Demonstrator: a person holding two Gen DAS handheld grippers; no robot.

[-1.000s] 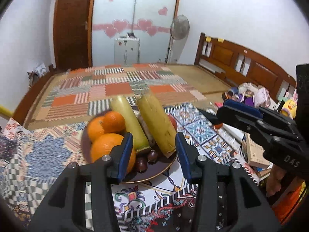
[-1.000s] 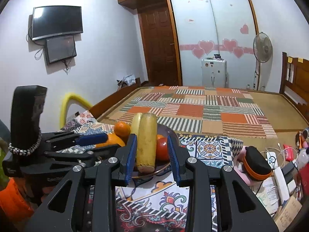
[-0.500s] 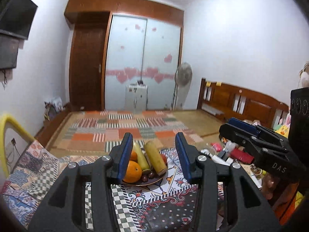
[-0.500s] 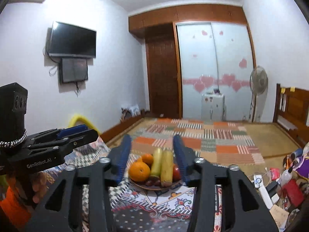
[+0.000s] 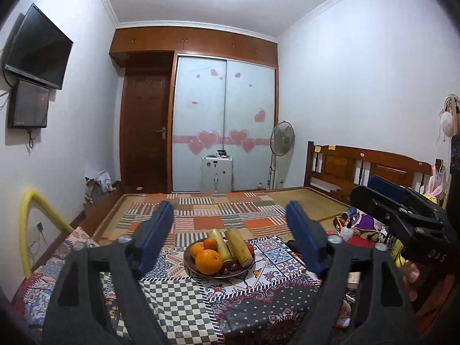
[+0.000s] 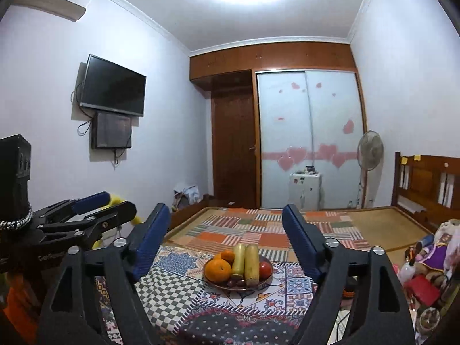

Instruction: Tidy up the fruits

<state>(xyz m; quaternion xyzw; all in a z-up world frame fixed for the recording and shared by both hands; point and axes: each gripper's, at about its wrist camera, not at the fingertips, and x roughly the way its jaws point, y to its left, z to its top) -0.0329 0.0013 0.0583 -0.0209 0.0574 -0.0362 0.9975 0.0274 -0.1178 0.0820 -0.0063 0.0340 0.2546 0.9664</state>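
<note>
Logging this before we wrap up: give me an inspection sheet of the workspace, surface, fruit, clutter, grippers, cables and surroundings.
Surface: patchwork cloth covering the table.
Job's things: fruit plate holds oranges, two long yellow-green fruits, a red fruit and small dark fruits.
Clutter: toys and bottles to the right of the table.
Grippers: left gripper and right gripper open, empty, jaws just been opening, both short of the plate.
Cables: wires under the wall TV.
Surroundings: standing fan, wardrobe, bed headboard.

White walls, wall TV (image 6: pixel 112 85), wooden wardrobe (image 5: pixel 198 109), fan (image 6: pixel 370 150)
</note>
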